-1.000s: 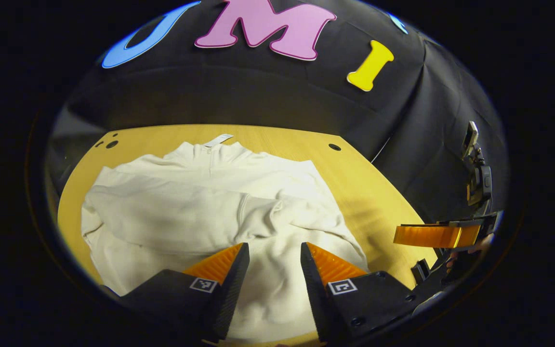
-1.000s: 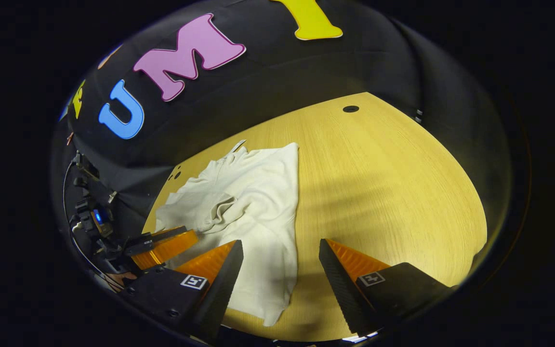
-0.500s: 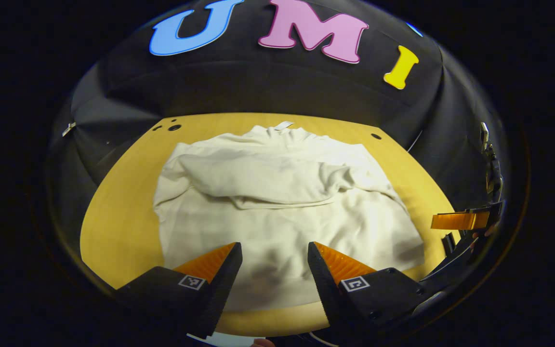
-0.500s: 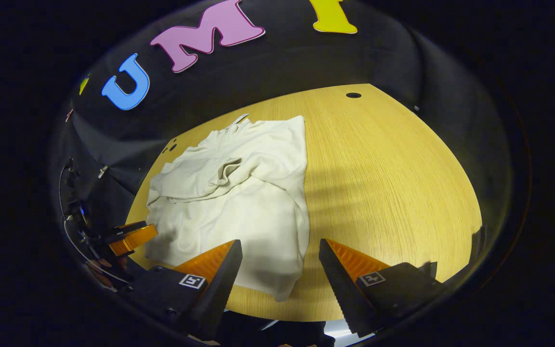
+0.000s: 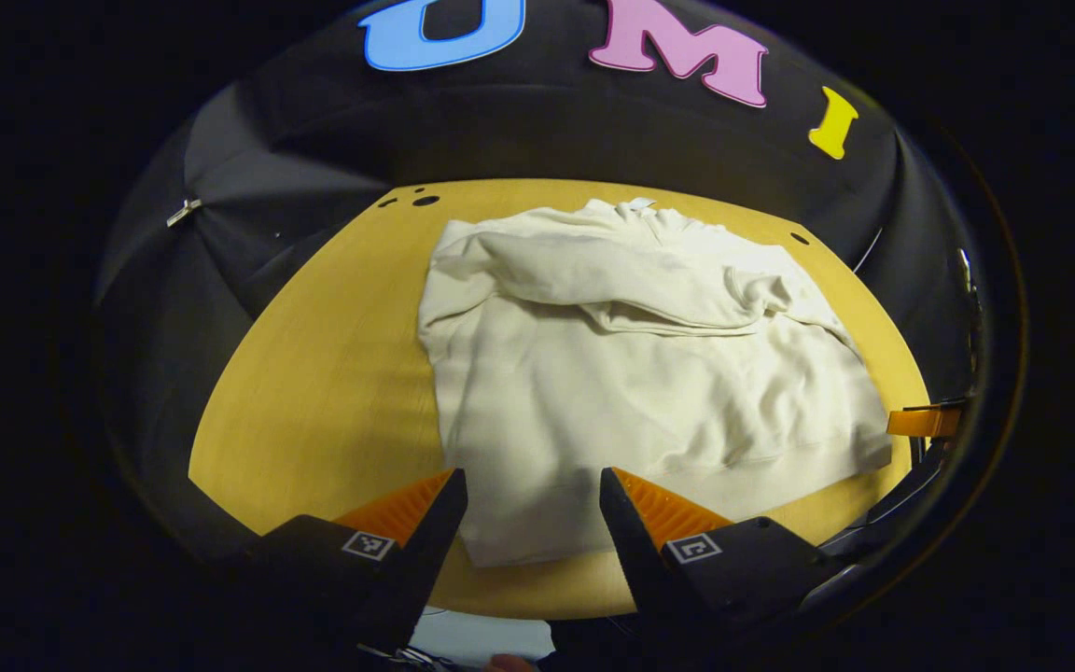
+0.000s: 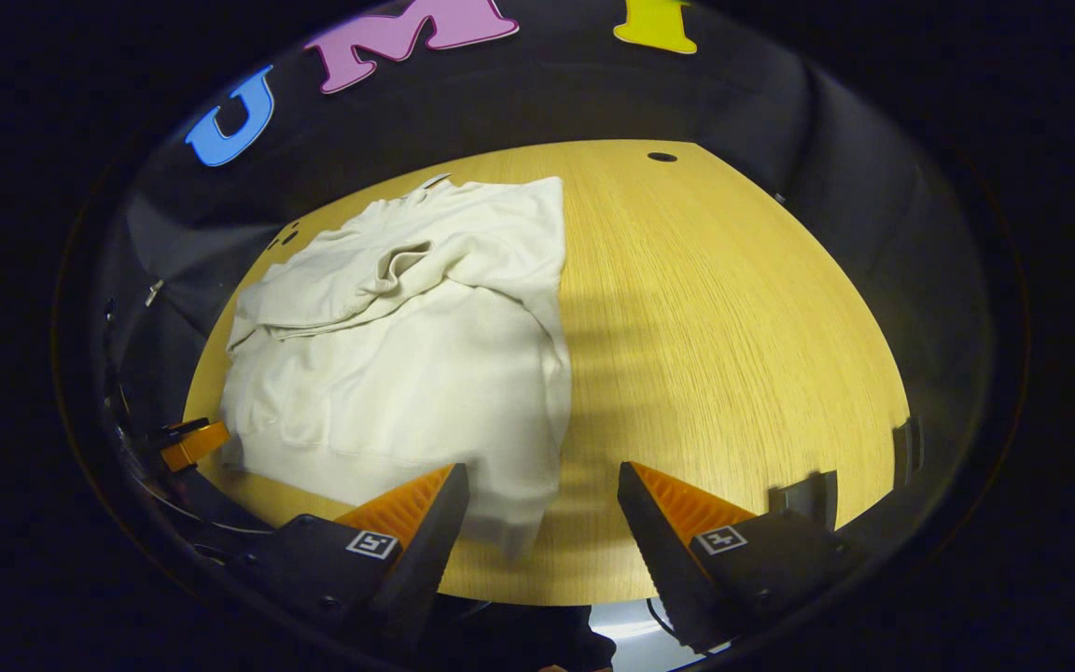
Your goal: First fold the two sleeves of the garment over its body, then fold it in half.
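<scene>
On the worktop [image 5: 314, 392], garment [image 5: 649, 392] sleeves lie loosely folded. Left gripper [image 5: 530, 509] and right gripper [image 6: 542, 504] fingers wide, empty. Risk: half-fold dislodges sleeves.

The garment [image 5: 649, 392] is lying flat on the table [image 5: 314, 392]. Its neck is pointing at the far edge and its bottom hem is lying near the near edge. Both sleeves [image 5: 612, 280] are lying across its body, up by the far end. The left gripper [image 5: 528, 509] is hanging over the near edge, above the hem's left corner. The right gripper [image 6: 542, 509] is hanging over the near edge too, above the hem's right corner.
</scene>
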A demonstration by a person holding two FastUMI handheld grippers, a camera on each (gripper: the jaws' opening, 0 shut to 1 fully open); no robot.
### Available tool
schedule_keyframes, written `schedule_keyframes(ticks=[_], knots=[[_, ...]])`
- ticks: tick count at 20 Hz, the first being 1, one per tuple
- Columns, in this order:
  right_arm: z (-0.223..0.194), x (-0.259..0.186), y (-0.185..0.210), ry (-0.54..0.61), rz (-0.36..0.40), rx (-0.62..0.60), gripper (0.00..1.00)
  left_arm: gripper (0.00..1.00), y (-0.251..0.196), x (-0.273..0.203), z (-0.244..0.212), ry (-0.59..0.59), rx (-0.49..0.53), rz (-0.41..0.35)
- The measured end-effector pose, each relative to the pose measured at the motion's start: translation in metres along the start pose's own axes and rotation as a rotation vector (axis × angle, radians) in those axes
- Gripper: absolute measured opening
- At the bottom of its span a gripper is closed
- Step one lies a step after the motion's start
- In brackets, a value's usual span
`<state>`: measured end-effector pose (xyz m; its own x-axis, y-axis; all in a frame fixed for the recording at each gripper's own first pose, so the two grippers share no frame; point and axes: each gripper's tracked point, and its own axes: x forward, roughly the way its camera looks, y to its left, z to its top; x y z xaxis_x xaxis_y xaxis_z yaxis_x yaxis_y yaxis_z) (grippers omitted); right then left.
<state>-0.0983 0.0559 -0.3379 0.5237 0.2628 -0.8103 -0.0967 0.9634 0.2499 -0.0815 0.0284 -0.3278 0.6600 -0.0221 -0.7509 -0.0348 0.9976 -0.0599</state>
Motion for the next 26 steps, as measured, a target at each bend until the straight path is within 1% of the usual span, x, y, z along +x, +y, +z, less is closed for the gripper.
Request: schedule_keyframes(ticks=[4,7,8,9,10,11,13,14,15,16,17,18,19,20,21,22,23,25,26], knots=[[-0.004,0.012,0.008,0.018,0.003,0.005,0.99,0.90,0.009,0.016,-0.013,0.048,0.023,0.004],[-0.007,0.025,0.013,0.037,-0.010,-0.050,0.99,0.89,0.013,0.025,-0.015,0.059,0.075,0.015],[-0.012,0.028,0.013,0.056,-0.025,-0.070,0.99,0.89,0.013,0.025,-0.013,0.051,0.085,0.015],[-0.006,0.033,0.013,0.034,-0.041,-0.105,0.99,0.91,0.013,0.028,-0.013,0.055,0.091,0.016],[-0.008,0.035,0.015,0.048,-0.046,-0.135,0.92,0.90,0.013,0.026,-0.013,0.044,0.091,0.015],[-0.004,0.037,0.020,0.030,-0.039,-0.154,0.99,0.91,0.013,0.027,-0.012,0.031,0.087,0.015],[-0.001,0.038,0.022,0.022,-0.029,-0.158,0.98,0.92,0.013,0.028,-0.012,-0.025,0.070,0.024],[-0.003,0.038,0.025,0.018,-0.020,-0.156,0.94,0.91,0.011,0.029,-0.013,-0.036,0.087,0.023],[-0.002,0.041,0.030,0.007,-0.004,-0.161,0.85,0.90,0.005,0.030,-0.015,-0.034,0.118,-0.002],[-0.003,0.040,0.036,0.002,0.016,-0.166,0.66,0.86,-0.004,0.030,-0.014,-0.022,0.151,-0.035],[-0.006,0.039,0.045,0.006,0.053,-0.180,0.56,0.59,-0.010,0.031,-0.014,-0.010,0.179,-0.063],[-0.008,0.040,0.049,0.012,0.065,-0.196,0.25,0.45,-0.014,0.033,-0.013,-0.001,0.200,-0.068],[-0.009,0.040,0.051,0.022,0.086,-0.210,0.19,0.23,-0.015,0.032,-0.012,0.007,0.206,-0.069],[-0.009,0.041,0.052,0.026,0.093,-0.214,0.12,0.19,-0.014,0.032,-0.011,0.017,0.197,-0.076],[-0.009,0.041,0.051,0.033,0.102,-0.218,0.12,0.13,-0.014,0.031,-0.011,0.023,0.179,-0.089],[-0.007,0.042,0.052,0.032,0.108,-0.213,0.12,0.11,-0.014,0.031,-0.010,0.034,0.161,-0.107],[-0.008,0.036,0.052,0.025,0.108,-0.203,0.07,0.08,-0.014,0.030,-0.011,0.044,0.145,-0.129],[-0.012,0.037,0.051,0.029,0.108,-0.211,0.07,0.06,-0.013,0.028,-0.010,0.064,0.119,-0.162],[-0.014,0.035,0.051,0.036,0.113,-0.225,0.07,0.06,-0.011,0.027,-0.010,0.075,0.108,-0.165]])
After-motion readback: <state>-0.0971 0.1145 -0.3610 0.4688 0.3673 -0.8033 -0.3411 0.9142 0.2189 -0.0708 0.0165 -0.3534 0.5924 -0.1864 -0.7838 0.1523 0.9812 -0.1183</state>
